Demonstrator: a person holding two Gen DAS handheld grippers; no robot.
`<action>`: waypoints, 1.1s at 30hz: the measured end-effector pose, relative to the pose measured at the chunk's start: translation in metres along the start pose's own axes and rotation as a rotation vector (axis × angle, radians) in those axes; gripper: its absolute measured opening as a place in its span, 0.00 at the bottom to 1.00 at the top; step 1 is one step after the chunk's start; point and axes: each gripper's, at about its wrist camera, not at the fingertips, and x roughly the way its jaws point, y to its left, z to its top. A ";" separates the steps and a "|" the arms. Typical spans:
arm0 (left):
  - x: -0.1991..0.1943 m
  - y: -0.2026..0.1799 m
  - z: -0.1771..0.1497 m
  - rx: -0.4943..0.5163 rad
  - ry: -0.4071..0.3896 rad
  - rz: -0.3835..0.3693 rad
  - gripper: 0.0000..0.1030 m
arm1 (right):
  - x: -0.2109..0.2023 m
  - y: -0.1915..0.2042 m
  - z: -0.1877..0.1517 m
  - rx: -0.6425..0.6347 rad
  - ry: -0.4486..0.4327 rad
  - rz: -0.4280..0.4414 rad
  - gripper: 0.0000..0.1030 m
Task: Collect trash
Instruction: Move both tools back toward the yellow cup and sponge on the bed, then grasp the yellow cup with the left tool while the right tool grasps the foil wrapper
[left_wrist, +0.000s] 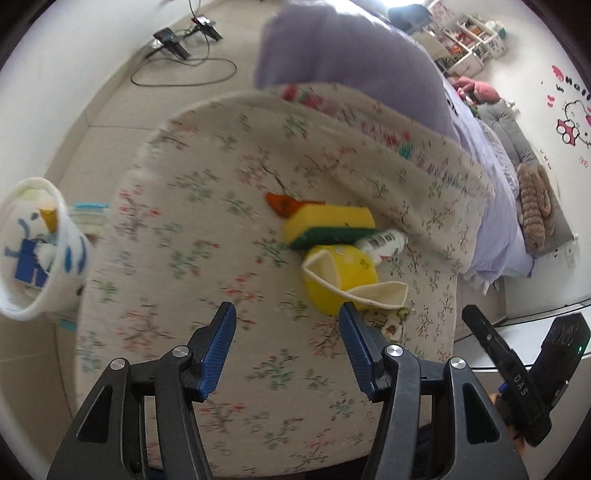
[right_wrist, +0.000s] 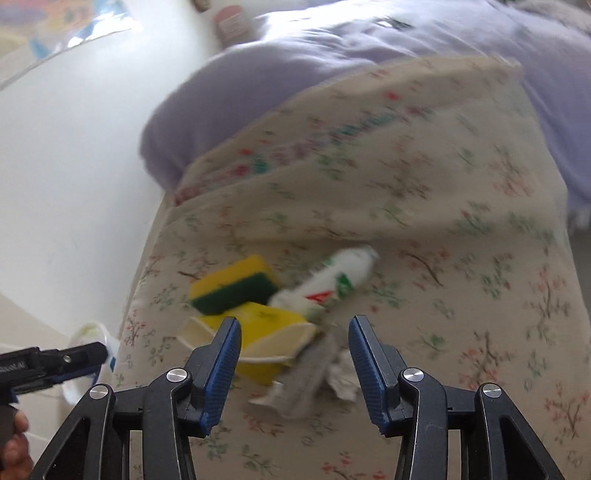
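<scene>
A small pile of trash lies on a floral bedspread (left_wrist: 207, 229): a yellow and green sponge (left_wrist: 328, 225), a crushed yellow paper cup (left_wrist: 340, 280), a white tube (left_wrist: 384, 242), an orange wrapper (left_wrist: 284, 205) and a printed paper scrap (left_wrist: 386, 323). My left gripper (left_wrist: 288, 314) is open just short of the cup. In the right wrist view the sponge (right_wrist: 232, 282), cup (right_wrist: 266, 332), tube (right_wrist: 325, 286), a grey wrapper (right_wrist: 306, 373) and crumpled paper (right_wrist: 343, 376) lie ahead of my open right gripper (right_wrist: 293, 328). A white bin (left_wrist: 37, 251) holding trash stands left of the bed.
A lilac quilt (left_wrist: 351, 55) is piled at the far end of the bed. Cables and tripod feet (left_wrist: 177, 40) lie on the tiled floor. The right gripper's body (left_wrist: 524, 369) shows at lower right. A white wall (right_wrist: 74, 147) lies left of the bed.
</scene>
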 end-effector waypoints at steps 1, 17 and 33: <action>0.010 -0.005 0.001 -0.015 0.018 -0.003 0.59 | 0.000 -0.011 -0.002 0.033 0.006 -0.001 0.52; 0.097 -0.014 0.018 -0.149 0.061 -0.094 0.39 | 0.042 -0.019 -0.034 0.036 0.097 0.059 0.59; 0.051 0.000 0.019 -0.086 -0.081 -0.097 0.28 | 0.064 -0.004 -0.045 -0.039 0.159 0.004 0.62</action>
